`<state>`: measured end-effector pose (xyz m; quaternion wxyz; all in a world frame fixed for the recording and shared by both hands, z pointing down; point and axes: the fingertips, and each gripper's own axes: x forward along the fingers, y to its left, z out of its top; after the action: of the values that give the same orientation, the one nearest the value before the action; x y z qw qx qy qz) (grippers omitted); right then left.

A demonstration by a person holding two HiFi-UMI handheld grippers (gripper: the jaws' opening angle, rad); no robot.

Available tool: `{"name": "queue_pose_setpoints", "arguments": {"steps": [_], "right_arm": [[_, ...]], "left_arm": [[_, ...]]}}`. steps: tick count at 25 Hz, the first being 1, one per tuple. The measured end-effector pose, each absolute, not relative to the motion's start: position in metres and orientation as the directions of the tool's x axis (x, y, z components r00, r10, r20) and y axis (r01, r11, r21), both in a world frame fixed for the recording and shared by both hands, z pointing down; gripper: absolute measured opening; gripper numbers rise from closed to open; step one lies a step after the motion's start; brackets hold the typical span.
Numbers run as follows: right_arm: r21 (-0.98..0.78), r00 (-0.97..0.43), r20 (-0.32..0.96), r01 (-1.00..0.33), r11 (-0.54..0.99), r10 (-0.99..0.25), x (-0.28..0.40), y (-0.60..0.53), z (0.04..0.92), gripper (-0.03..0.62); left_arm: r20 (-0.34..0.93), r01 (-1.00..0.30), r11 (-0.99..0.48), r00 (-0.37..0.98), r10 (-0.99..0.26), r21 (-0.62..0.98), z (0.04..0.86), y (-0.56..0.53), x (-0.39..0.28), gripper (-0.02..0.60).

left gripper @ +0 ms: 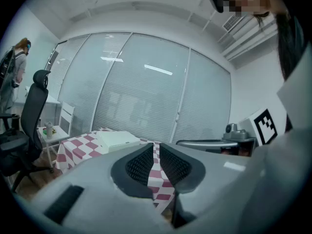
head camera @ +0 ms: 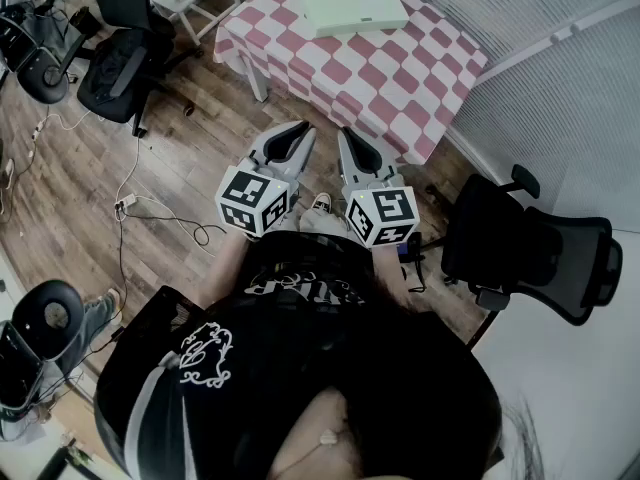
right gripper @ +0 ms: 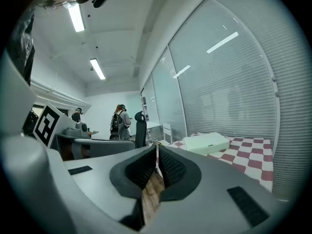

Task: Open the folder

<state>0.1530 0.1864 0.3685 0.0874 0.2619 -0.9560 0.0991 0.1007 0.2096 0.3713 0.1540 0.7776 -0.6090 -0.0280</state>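
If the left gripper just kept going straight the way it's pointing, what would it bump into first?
Probably the checked tablecloth, where it hangs over the near edge: it fills the slit between the left gripper's shut jaws. The folder lies left of that line. Depth is hard to judge.

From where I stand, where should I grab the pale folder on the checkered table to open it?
Probably the top cover at its near long edge, coming in level from your side. The folder lies flat and closed on the table, with that edge facing you. Which edge is the spine, I can't tell from here.
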Motion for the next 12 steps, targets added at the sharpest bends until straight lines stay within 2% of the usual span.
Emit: {"name": "queue_pose_setpoints", "arguments": {"steps": [12], "right_arm": [[-0.161,-0.839,0.234,-0.532,0.831,-0.491,0.160,0.142,0.378,0.021]], "left_arm": [[0.165,-0.942,-0.191,0.242,-0.956,0.277,0.380,0.171,0.100,0.051]]}}
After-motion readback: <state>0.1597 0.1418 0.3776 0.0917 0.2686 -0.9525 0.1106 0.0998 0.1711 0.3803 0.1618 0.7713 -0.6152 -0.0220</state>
